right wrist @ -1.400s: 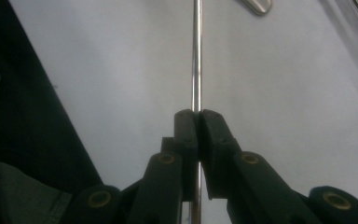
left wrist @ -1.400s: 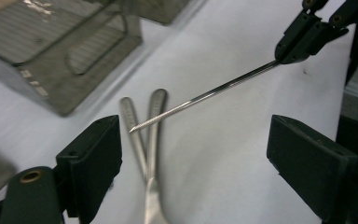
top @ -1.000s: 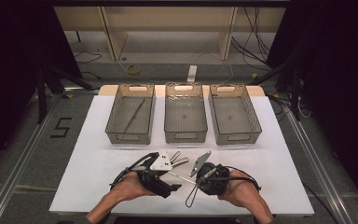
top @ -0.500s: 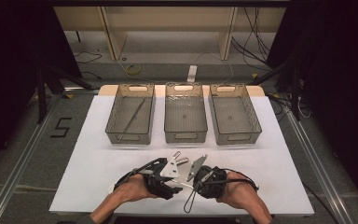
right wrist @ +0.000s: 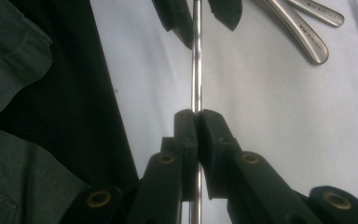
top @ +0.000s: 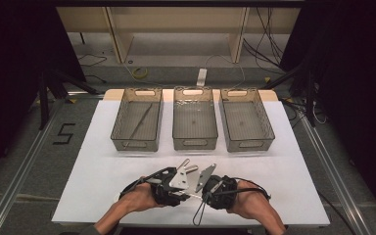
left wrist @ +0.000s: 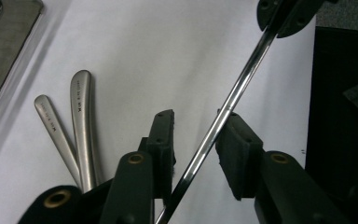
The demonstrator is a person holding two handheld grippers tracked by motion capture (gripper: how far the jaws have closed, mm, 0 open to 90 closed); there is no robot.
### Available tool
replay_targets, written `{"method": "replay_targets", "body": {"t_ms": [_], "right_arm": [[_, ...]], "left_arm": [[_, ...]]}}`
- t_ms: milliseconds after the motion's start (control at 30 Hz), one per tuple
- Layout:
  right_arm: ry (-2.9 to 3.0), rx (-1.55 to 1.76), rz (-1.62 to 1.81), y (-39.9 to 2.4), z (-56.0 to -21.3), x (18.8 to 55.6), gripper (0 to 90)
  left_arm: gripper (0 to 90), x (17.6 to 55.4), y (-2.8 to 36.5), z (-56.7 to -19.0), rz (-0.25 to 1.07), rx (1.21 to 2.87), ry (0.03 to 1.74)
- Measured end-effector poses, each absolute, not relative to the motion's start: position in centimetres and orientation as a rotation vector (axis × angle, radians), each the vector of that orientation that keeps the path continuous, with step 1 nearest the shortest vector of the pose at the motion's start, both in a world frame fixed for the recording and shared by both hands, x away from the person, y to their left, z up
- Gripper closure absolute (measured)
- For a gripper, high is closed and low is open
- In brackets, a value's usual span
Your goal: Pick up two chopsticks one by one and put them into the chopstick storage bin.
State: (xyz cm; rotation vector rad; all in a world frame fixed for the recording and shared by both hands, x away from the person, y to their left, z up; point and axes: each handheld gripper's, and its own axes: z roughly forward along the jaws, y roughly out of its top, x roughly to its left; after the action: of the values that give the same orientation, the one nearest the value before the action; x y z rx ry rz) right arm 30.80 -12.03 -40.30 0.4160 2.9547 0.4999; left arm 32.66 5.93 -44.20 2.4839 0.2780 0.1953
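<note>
A thin shiny metal rod (right wrist: 196,60) runs straight up from my right gripper (right wrist: 196,114), which is shut on it. In the left gripper view the same rod (left wrist: 233,93) slants between the pads of my left gripper (left wrist: 198,126). Those jaws have just been closing around the rod; it lies against the right pad (left wrist: 237,149) and a gap still shows on the other side. In the high view both grippers, left (top: 178,192) and right (top: 206,192), meet near the front edge of the white table (top: 103,176).
Two flat steel handles (left wrist: 81,121) lie side by side on the table near the grippers, also in the right gripper view (right wrist: 303,37). Three clear bins stand in a row farther back: left (top: 136,145) holding a thin rod (top: 141,121), middle (top: 195,145), right (top: 250,146).
My left gripper has swung in towards the right one and its jaws have narrowed around the rod. The right gripper has held still with the rod.
</note>
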Motion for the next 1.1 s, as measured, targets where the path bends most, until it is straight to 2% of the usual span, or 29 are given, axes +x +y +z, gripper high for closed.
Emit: {"method": "replay_targets", "body": {"t_ms": [233, 367, 400, 433, 500, 567, 800, 1100], "right_arm": [[2.973, 0.381, 0.525, -12.3, -40.4, 31.0, 85.1], [2.950, 0.419, 0.556, -12.8, -40.4, 31.5, 80.9], [2.941, 0.434, 0.566, -12.9, -40.4, 31.7, 78.2], [2.920, 0.458, 0.566, -13.2, -40.3, 31.9, 71.4], [2.914, 0.497, 0.575, -13.6, -40.0, 32.3, 66.0], [2.889, 0.568, 0.625, -13.9, -39.5, 32.3, 56.3], [2.780, 0.667, 0.745, -14.5, -39.0, 32.7, 41.0], [2.641, 0.792, 0.880, -15.7, -38.8, 33.1, 32.7]], "left_arm": [[73.6, 32.6, 6.0, -44.2, 0.155, 2.521, 0.234], [79.7, 32.4, 5.9, -44.3, 0.125, 2.541, 0.195], [82.3, 32.2, 5.8, -44.3, 0.110, 2.543, 0.182], [84.7, 32.1, 5.7, -44.3, 0.110, 2.545, 0.183], [85.0, 32.1, 5.7, -44.2, 0.119, 2.557, 0.191], [85.1, 32.4, 5.9, -44.2, 0.130, 2.553, 0.225], [85.1, 33.2, 6.7, -43.8, 0.179, 2.529, 0.349], [85.2, 34.6, 8.3, -43.2, 0.263, 2.464, 0.555]]}}
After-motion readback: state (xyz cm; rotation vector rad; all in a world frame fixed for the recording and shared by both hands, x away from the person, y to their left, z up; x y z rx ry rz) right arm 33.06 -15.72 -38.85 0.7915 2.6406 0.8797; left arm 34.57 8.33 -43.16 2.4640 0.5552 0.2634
